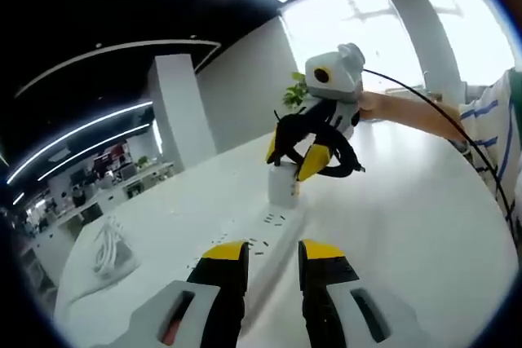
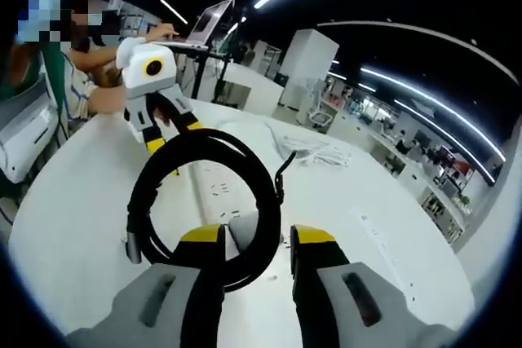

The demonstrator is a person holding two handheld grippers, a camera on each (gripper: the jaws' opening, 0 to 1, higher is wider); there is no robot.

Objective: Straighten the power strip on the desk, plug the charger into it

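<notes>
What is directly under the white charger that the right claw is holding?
The white power strip lies directly under the white charger, which stands on its socket face, gripped by the right claw. The prongs and the socket beneath are covered, so seating cannot be judged. The black coiled cable hangs alongside.

— Where did the power strip lie?
— On the desk, mid-frame in the left gripper view, running up from between the left gripper jaws.
— And the charger?
— Standing on its far end, under the right gripper. A cable bundle lay lower left.
</notes>
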